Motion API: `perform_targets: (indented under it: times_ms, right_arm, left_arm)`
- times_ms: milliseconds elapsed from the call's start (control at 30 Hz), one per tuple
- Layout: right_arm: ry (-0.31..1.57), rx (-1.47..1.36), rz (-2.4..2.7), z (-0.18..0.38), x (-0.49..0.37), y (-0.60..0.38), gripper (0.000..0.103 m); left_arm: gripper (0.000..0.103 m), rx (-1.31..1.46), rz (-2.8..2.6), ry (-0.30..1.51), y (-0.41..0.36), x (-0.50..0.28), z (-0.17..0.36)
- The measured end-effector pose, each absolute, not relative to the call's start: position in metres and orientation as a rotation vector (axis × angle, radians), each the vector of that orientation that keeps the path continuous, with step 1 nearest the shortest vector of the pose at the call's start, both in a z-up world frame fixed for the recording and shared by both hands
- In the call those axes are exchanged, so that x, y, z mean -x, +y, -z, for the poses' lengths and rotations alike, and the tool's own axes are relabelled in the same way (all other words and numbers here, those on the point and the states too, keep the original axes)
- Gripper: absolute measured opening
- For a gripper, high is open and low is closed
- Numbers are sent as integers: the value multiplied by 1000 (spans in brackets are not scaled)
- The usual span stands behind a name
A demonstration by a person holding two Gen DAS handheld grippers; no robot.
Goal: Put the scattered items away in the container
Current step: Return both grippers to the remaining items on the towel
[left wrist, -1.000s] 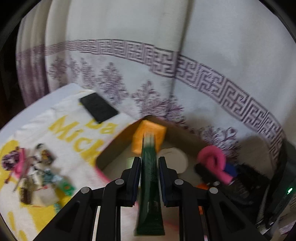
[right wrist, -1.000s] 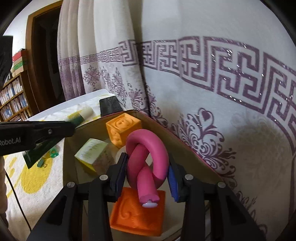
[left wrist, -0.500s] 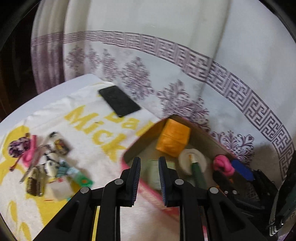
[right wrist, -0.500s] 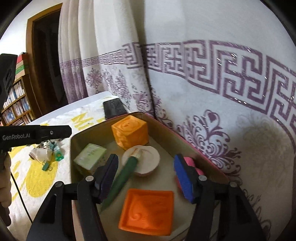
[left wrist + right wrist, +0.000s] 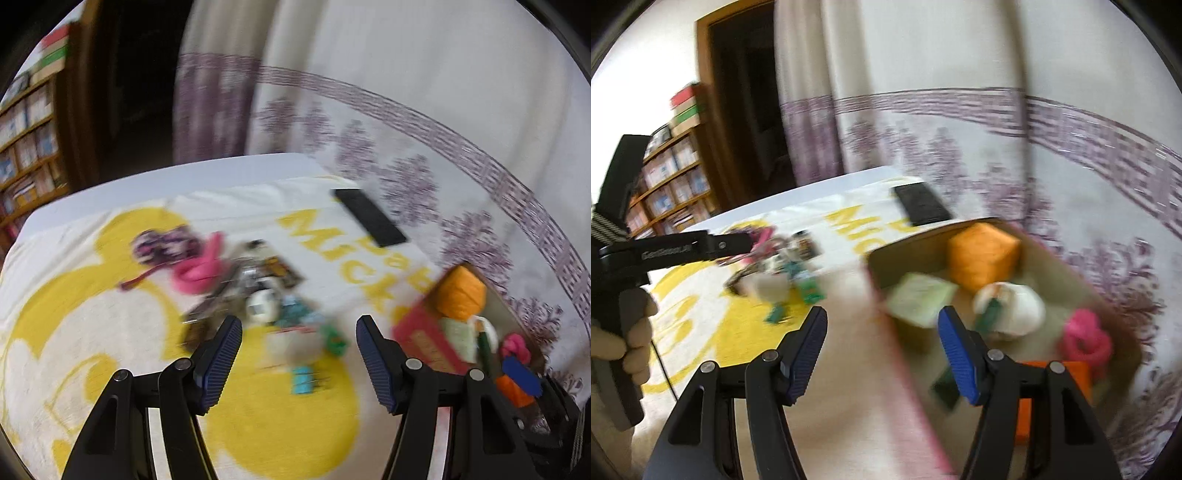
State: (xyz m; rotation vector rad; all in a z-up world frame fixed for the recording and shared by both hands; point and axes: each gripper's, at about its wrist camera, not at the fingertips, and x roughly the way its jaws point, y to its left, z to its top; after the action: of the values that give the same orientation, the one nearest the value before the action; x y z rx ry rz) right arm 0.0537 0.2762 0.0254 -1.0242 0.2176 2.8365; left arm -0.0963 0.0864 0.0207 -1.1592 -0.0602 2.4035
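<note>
My left gripper (image 5: 297, 332) hovers over a blurred pile of small scattered items (image 5: 266, 295) on the yellow-and-white towel (image 5: 110, 295). Its jaws are opening with nothing between them. The cardboard box (image 5: 882, 266) stands to the right and holds an orange cube (image 5: 982, 254), a pale green carton (image 5: 919, 299), a white round piece (image 5: 1015, 306), a green tube (image 5: 988, 317), a pink knot toy (image 5: 1086, 339) and an orange flat square (image 5: 1056, 387). My right gripper (image 5: 881, 321) stands open and empty over the box's near left wall.
A black flat slab (image 5: 369, 218) lies on the towel near the patterned curtain (image 5: 443, 110). A pink loop (image 5: 201, 266) and a purple patterned item (image 5: 162, 243) sit left of the pile. A person's hand (image 5: 631, 332) holds the left tool. Bookshelves (image 5: 665, 184) stand far left.
The left gripper dropped the green tube into the box, swung left over the pile and opened. The right gripper let go of the pink knot toy in the box and drew back left.
</note>
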Motion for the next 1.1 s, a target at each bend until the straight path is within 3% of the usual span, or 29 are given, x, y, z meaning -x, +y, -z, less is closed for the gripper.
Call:
perform_targets:
  times_ms: [533,867,967,1100]
  right_arm:
    - [239,1352,-2916,16,11,203,67]
    - [106,1471,-2905,42,55,186,66]
    - [77,1511,-2877,52,67,185,57]
    - [-71,1466,-2853,53,63,177,34]
  left_arm:
    - [66,1275,-2503,-160,2,110,18]
    - [66,1307,-2499,-170,-2,115,26]
    - [66,1325,-2497,-166,-3,117,31]
    - [66,1346,-2490,-163,-2,120,37]
